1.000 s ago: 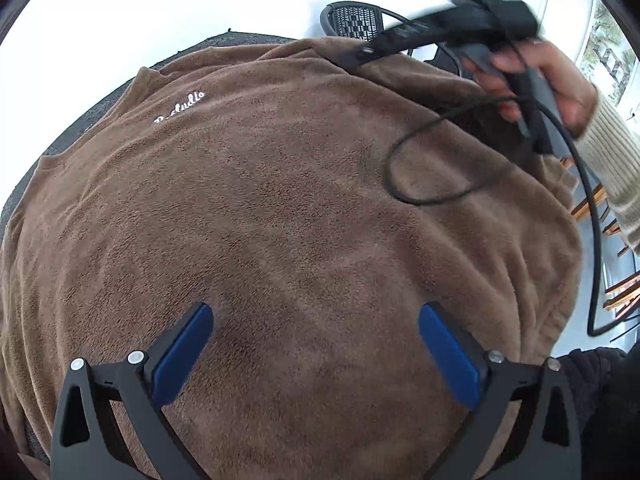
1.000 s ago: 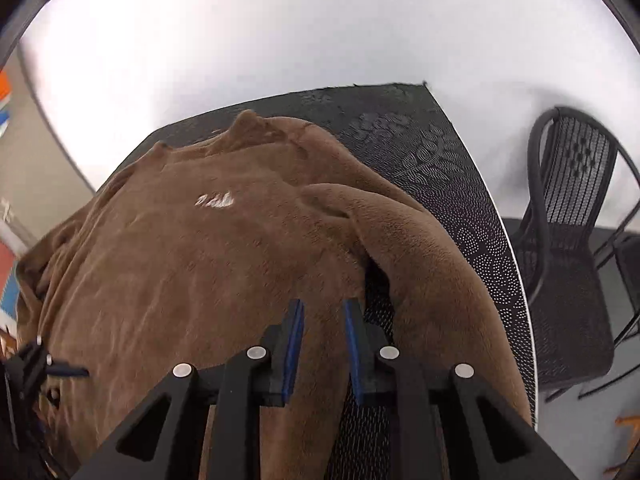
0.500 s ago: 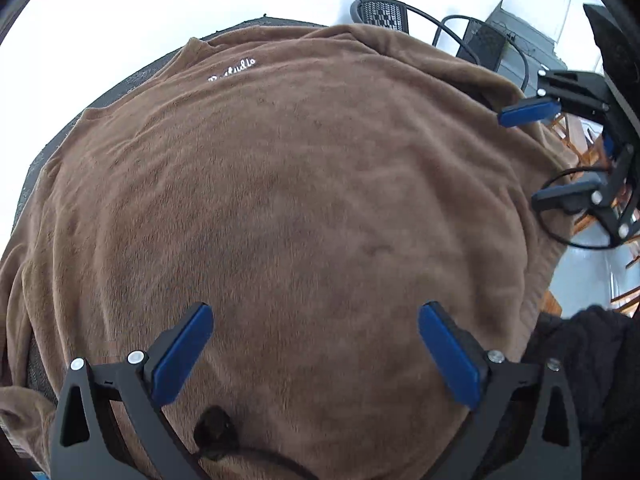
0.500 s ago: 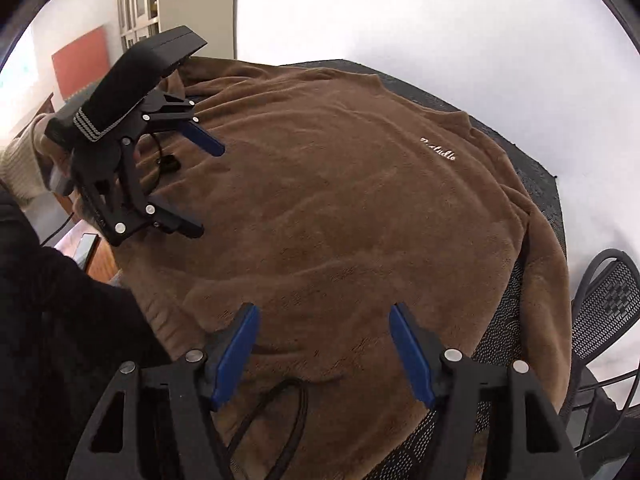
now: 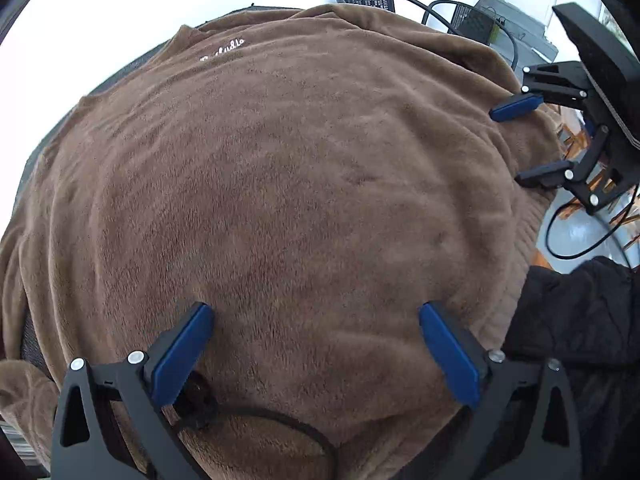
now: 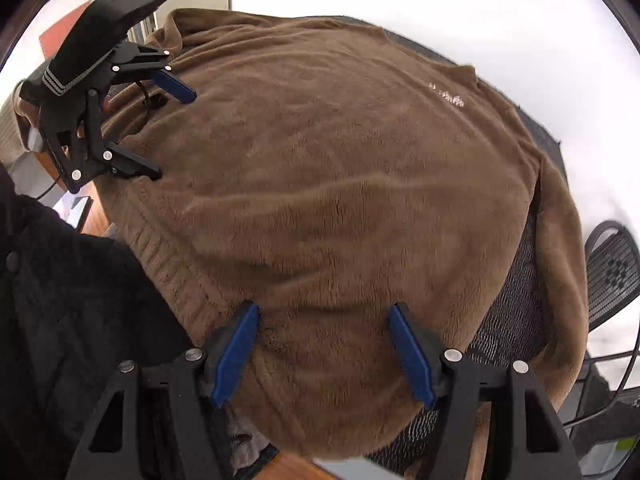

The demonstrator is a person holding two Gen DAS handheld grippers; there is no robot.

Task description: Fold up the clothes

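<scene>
Where ribbing edges it, plush brown sweater (image 5: pixel 288 200) (fleecy, softly rumpled).

A dark patterned table (image 6: pixel 516 264) carries a brown fleece sweater (image 6: pixel 340 200) spread flat across it.

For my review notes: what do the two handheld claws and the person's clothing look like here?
Both claws are matte black plastic frames with triangular cut-outs, silver screw heads and flat blue pads inside each finger: the left claw and the right claw match. The left claw's body carries grey stripes. A thin black cable trails by the left claw. The person wears a dark quilted garment.
</scene>
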